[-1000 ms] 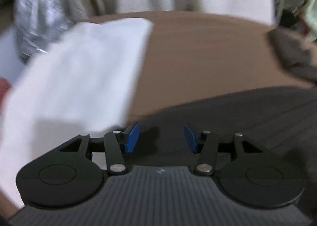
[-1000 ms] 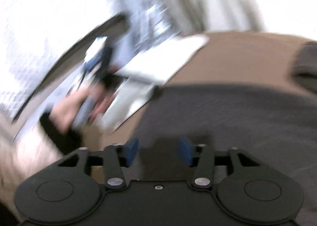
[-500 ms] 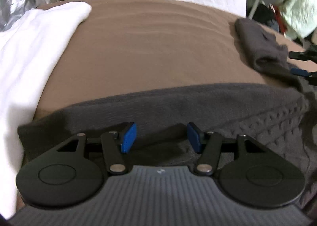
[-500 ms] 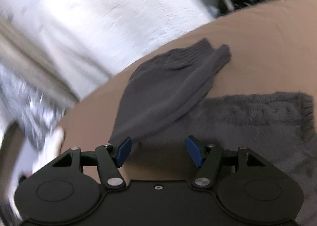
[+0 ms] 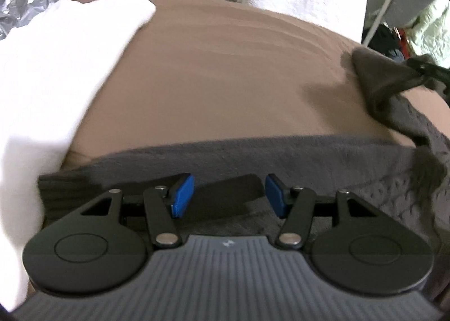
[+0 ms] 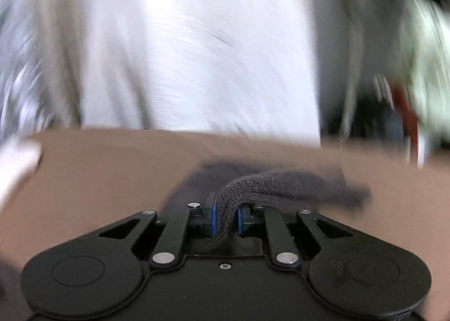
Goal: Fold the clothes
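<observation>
Dark grey knit garment (image 5: pixel 281 152) lies spread on the brown surface (image 5: pixel 225 67), near edge running across just ahead of the left gripper (image 5: pixel 229 195). Left jaws spread, blue pads apart, nothing pinched; they hover just over the garment's near hem. Right gripper (image 6: pixel 226 221) is closing, and a bunched sleeve (image 6: pixel 270 183) of the knit sits squeezed between its pads. In the left view that sleeve is lifted into a peak at the right.

Risks: the right grip looks thin, only a rope of fabric at the pad tips, so a fast pull could slip it out. Left side holds nothing down, so dragging the sleeve may pull the whole garment askew or wrinkle the body. White cloth (image 5: pixel 56 82) beside the garment's left end could get snagged.

Versus half a second ago: right jaws were wide over the flat sleeve, now clamped on it and the sleeve is raised. Left gripper sits lower and closer to the hem, opening about the same.
</observation>
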The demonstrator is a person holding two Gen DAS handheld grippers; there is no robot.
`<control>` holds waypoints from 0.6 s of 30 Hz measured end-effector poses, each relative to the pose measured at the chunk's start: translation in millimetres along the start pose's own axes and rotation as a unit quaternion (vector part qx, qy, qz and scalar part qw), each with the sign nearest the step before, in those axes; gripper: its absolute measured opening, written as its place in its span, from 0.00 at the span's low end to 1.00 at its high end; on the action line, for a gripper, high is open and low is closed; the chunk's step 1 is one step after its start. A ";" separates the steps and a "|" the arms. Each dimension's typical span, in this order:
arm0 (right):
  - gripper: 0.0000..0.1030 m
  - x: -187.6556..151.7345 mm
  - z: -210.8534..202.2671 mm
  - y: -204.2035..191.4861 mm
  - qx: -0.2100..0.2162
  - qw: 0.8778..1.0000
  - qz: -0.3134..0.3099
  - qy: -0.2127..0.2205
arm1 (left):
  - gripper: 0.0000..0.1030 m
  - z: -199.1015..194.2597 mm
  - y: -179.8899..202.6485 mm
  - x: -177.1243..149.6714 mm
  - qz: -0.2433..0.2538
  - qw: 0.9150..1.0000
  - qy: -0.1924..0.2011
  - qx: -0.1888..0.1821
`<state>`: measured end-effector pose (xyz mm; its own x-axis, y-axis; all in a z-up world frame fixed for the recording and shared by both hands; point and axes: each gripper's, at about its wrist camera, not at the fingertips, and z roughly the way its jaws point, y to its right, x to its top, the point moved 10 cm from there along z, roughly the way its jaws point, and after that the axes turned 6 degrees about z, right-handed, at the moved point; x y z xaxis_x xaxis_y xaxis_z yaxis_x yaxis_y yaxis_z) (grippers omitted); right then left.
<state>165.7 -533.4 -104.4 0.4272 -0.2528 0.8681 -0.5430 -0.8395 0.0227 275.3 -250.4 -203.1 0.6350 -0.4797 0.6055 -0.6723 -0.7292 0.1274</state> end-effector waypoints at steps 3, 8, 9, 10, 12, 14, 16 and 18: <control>0.15 2.1 -41.6 -66.0 0.040 0.990 -0.131 0.033 | 0.54 -6.0 -7.6 1.9 -0.017 1.000 0.009 -0.002; 0.13 -60.6 -78.5 -184.0 0.164 0.942 -0.291 -0.040 | 0.54 -18.9 -33.6 2.1 -0.094 0.995 0.034 0.019; 0.20 -76.7 -84.1 -202.6 0.175 0.931 -0.317 -0.051 | 0.54 -22.8 -41.3 2.3 -0.116 0.992 0.044 0.025; 0.36 -89.4 -88.6 -215.1 0.179 0.924 -0.334 -0.058 | 0.54 -25.7 -45.6 2.8 -0.123 0.991 0.049 0.026; 0.44 -110.7 -102.1 -230.6 0.199 0.913 -0.348 -0.070 | 0.54 -30.1 -50.4 3.7 -0.122 0.991 0.055 0.026; 0.44 -119.3 -117.8 -234.4 0.224 0.912 -0.335 -0.077 | 0.54 -32.2 -48.5 3.8 -0.112 0.992 0.058 0.024; 0.50 -114.2 -133.4 -224.6 0.243 0.919 -0.300 -0.077 | 0.55 -31.8 -38.5 4.0 -0.098 0.993 0.058 0.009; 0.64 -103.7 -142.9 -193.1 0.223 0.936 -0.265 -0.061 | 0.63 -28.5 -19.8 4.7 -0.079 0.995 0.050 -0.025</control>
<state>122.9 -276.3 -128.0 0.6456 0.2252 0.7297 0.1129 -0.9732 0.2006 280.8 -224.3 -180.4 0.6947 -0.3076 0.6502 -0.5868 -0.7652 0.2649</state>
